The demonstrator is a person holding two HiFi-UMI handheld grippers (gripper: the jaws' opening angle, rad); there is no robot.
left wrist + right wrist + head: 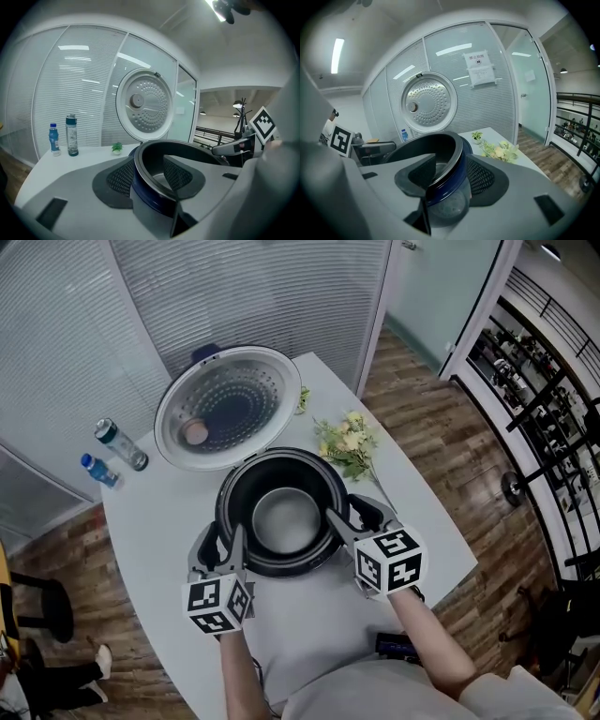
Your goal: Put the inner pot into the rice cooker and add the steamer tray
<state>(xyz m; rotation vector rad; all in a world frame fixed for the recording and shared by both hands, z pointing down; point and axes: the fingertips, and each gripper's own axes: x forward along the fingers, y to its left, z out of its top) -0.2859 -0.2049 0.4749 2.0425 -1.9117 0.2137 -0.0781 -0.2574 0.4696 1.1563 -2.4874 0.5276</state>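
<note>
At the far left of the white desk (169, 549) stand two upright bottles, a small blue-capped plastic one (98, 470) and a taller dark-capped one (120, 444); what they hold cannot be made out. The left tongs (223, 538) are open, one jaw outside the wall and one inside, with the rim between them and not pinched. At mid-desk the dark blue round rice cooker (281, 568) holds the black metal inner pot (286, 517), seated upright with its mouth up, its axis vertical and its grey floor showing. The cooker's round lid (228, 409) stands open at the far left, its dimpled silver face turned towards the pot. The right tongs (354, 518) straddle the right rim, spread wide. Pale yellow flowers (347, 442) lie far right.
</note>
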